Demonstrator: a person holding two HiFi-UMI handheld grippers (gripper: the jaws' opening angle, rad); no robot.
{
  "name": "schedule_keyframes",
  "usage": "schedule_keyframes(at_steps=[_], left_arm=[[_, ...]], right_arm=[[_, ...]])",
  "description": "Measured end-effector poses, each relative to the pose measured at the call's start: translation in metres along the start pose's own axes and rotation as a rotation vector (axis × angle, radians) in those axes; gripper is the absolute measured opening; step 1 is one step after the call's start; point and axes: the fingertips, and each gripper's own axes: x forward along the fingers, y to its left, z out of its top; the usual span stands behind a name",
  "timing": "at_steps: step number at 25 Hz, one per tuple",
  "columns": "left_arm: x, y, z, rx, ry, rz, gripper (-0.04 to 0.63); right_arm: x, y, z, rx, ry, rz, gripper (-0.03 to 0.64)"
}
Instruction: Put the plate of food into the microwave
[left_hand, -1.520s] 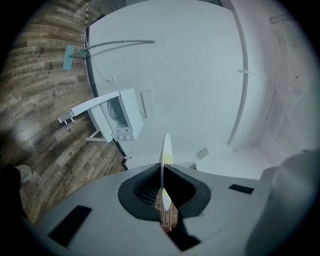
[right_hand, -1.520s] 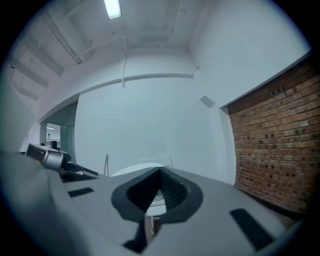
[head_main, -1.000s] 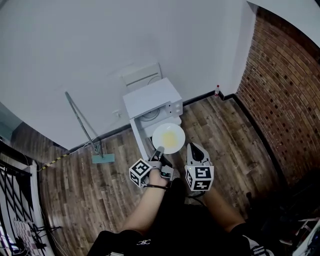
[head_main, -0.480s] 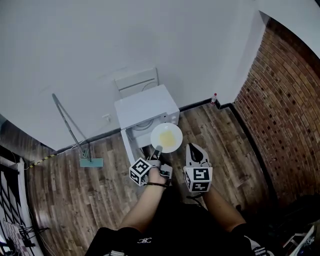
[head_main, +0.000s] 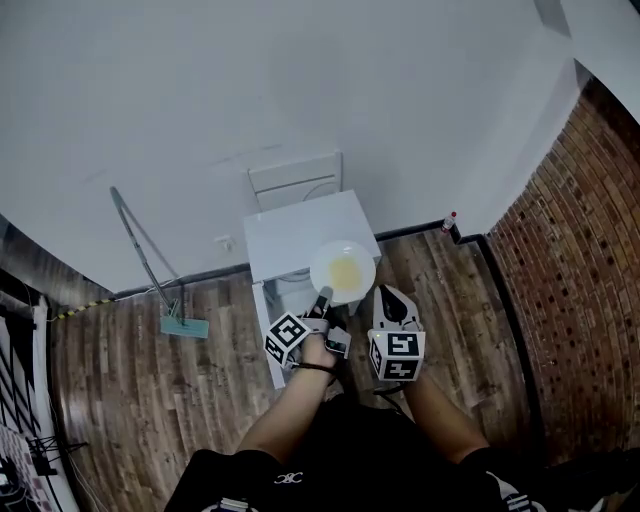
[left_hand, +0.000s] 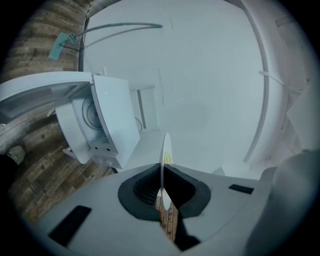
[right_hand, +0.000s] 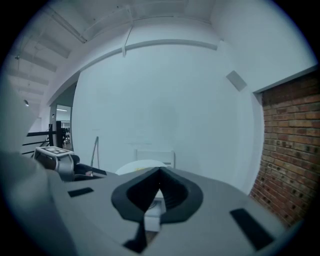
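Observation:
A white plate (head_main: 343, 271) with yellow food hangs in front of the white microwave (head_main: 295, 233), over its front right part. My left gripper (head_main: 323, 293) is shut on the plate's near rim. In the left gripper view the plate (left_hand: 165, 150) shows edge-on, pinched between the pads, with the microwave (left_hand: 111, 125) off to the left. The microwave's door (head_main: 266, 335) is swung open on the left. My right gripper (head_main: 393, 297) is beside the plate on the right, shut and holding nothing. In the right gripper view its jaws (right_hand: 159, 175) meet, with the plate (right_hand: 135, 167) just beyond them.
A long-handled mop (head_main: 150, 258) with a teal head leans on the white wall to the left. A brick wall (head_main: 575, 230) bounds the right side, with a small bottle (head_main: 449, 222) in the corner. A white panel (head_main: 297, 182) sits on the wall behind the microwave.
Both grippers and the plate have moved forward toward the microwave. The plate now overlaps the microwave's front right corner. The left grip on the rim is unchanged.

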Motion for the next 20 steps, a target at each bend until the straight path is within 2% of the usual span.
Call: schedule_keyframes(at_steps=[5, 10, 14, 20], left_arm=[[0.018, 0.006, 0.023, -0.017, -0.042, 0.018, 0.011], [0.023, 0.012, 0.039, -0.023, -0.121, 0.020, 0.011], [0.025, 0.023, 0.049, -0.062, -0.229, 0.043, 0.011], [0.010, 0.049, 0.053, -0.087, -0.472, 0.062, 0.009]], right_arm=[[0.036, -0.003, 0.006, 0.005, 0.008, 0.037, 0.008], [0.072, 0.004, 0.001, 0.009, 0.036, 0.132, 0.008], [0.109, 0.013, 0.004, -0.055, 0.031, 0.277, 0.008], [0.151, 0.019, -0.009, -0.124, 0.057, 0.518, 0.008]])
